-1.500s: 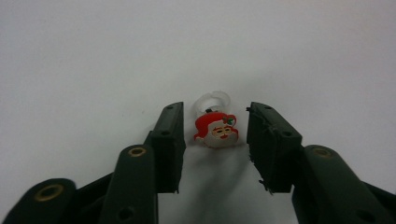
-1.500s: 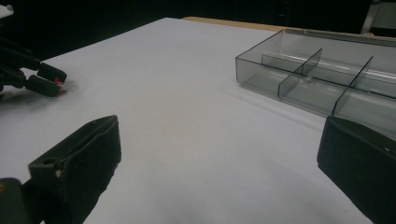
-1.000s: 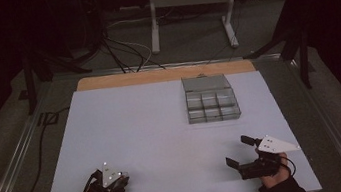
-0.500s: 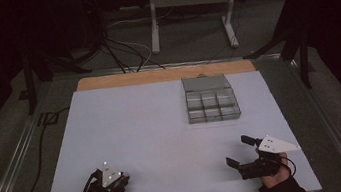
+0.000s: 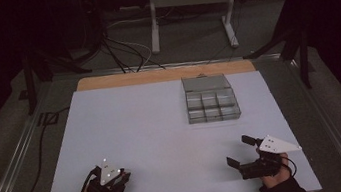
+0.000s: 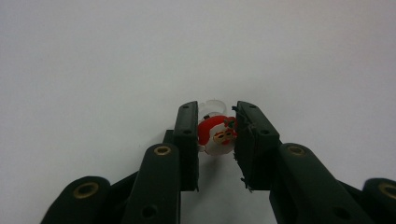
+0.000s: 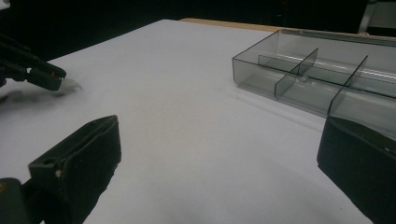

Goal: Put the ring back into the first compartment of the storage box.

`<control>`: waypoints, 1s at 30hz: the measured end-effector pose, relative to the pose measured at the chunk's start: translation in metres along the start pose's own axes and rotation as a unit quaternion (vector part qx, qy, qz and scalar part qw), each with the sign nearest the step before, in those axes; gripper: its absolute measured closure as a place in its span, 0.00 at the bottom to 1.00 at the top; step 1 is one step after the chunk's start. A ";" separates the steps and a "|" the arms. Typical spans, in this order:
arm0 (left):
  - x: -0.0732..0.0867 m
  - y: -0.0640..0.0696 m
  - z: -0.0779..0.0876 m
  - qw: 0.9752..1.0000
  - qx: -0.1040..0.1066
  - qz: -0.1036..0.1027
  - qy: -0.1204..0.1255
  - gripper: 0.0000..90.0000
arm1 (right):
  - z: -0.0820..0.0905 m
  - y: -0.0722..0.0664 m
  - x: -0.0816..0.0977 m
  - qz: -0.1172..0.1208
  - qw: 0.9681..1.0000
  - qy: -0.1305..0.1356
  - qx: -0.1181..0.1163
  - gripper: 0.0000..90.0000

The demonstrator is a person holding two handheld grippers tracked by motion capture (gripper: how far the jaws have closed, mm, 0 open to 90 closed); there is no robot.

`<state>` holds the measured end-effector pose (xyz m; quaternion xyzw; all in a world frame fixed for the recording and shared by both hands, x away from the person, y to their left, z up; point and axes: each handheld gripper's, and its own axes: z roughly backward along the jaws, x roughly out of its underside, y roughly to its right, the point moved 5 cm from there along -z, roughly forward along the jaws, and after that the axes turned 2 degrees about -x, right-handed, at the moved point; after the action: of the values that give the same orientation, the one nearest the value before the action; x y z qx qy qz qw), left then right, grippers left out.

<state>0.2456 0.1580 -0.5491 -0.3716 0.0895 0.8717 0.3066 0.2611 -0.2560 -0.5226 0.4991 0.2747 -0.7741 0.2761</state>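
One clear compartment box [image 5: 211,104] sits on the counter [image 5: 153,128], both tongs well nearer the person than it. Left tongs [image 6: 215,135] nearly closed, gripping one Santa ring [image 6: 217,134]. Right tongs [image 5: 239,153] wide open, empty.

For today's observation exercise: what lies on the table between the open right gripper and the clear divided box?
Nothing: in the high view, bare white table separates the right gripper from the clear divided box. The right gripper view shows the same bare stretch before the box.
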 end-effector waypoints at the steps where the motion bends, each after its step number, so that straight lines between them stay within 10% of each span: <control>1: -0.001 0.000 0.000 1.000 0.001 0.000 0.002 0.80 | 0.000 0.000 0.000 0.000 1.000 0.000 0.000 0.00; 30: -0.016 0.005 -0.012 0.997 0.064 -0.034 0.023 0.80 | -0.001 0.000 0.001 -0.002 1.000 -0.002 0.002 0.00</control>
<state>0.2588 0.1421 -0.5463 -0.3743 0.1397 0.8443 0.3572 0.2616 -0.2556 -0.5238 0.4973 0.2733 -0.7764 0.2742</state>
